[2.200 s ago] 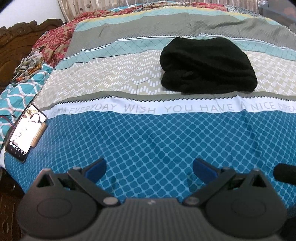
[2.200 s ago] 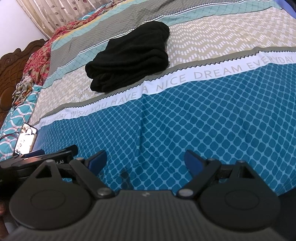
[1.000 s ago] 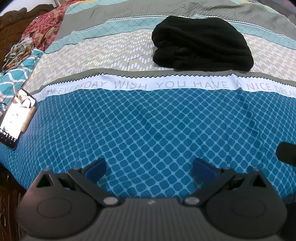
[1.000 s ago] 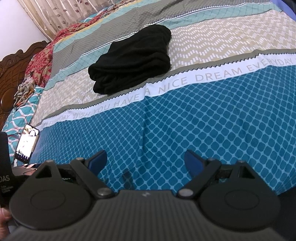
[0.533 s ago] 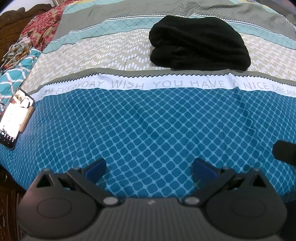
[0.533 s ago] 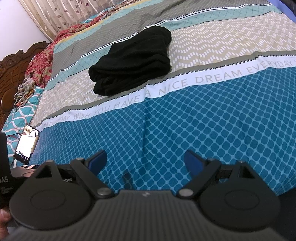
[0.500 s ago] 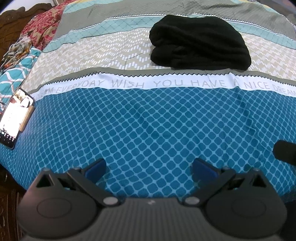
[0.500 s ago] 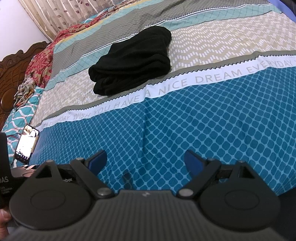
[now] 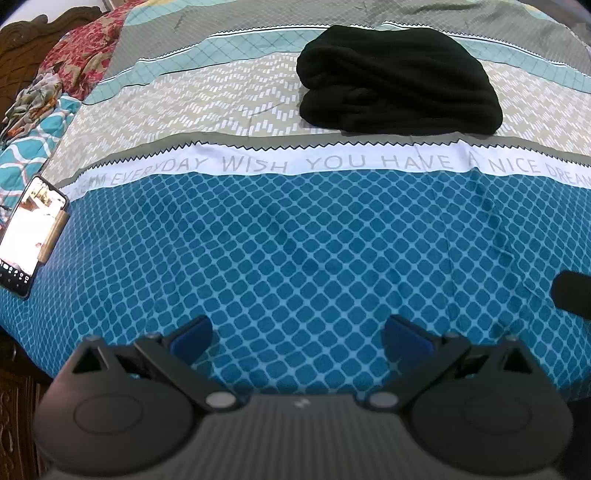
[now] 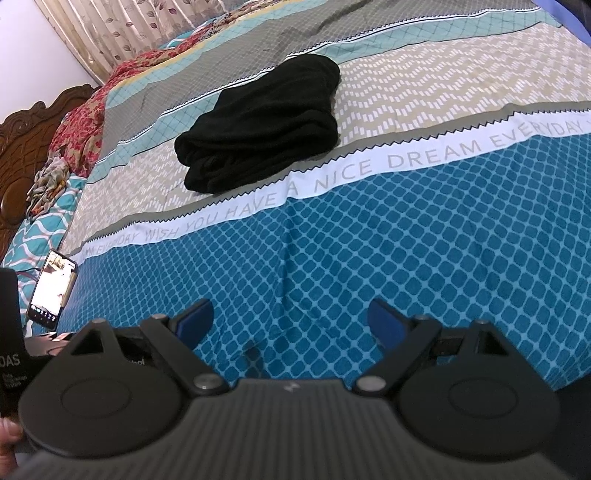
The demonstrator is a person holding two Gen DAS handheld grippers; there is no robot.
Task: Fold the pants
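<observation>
The black pants (image 9: pixel 399 85) lie folded into a thick bundle on the beige zigzag band of the bedspread, far ahead of both grippers; they also show in the right wrist view (image 10: pixel 262 125). My left gripper (image 9: pixel 297 336) is open and empty, low over the blue patterned part near the bed's front edge. My right gripper (image 10: pixel 290 323) is open and empty too, over the same blue area, to the right of the left one.
A lit phone (image 9: pixel 31 229) lies at the bed's left edge, also in the right wrist view (image 10: pixel 51 290). A wooden headboard (image 10: pixel 26 125) and red floral bedding (image 9: pixel 77 55) are at the far left. Curtains (image 10: pixel 122 26) hang behind the bed.
Both grippers have drawn slightly back and shifted their view; the pants bundle has stayed still on the bed. Both grippers stay open.
</observation>
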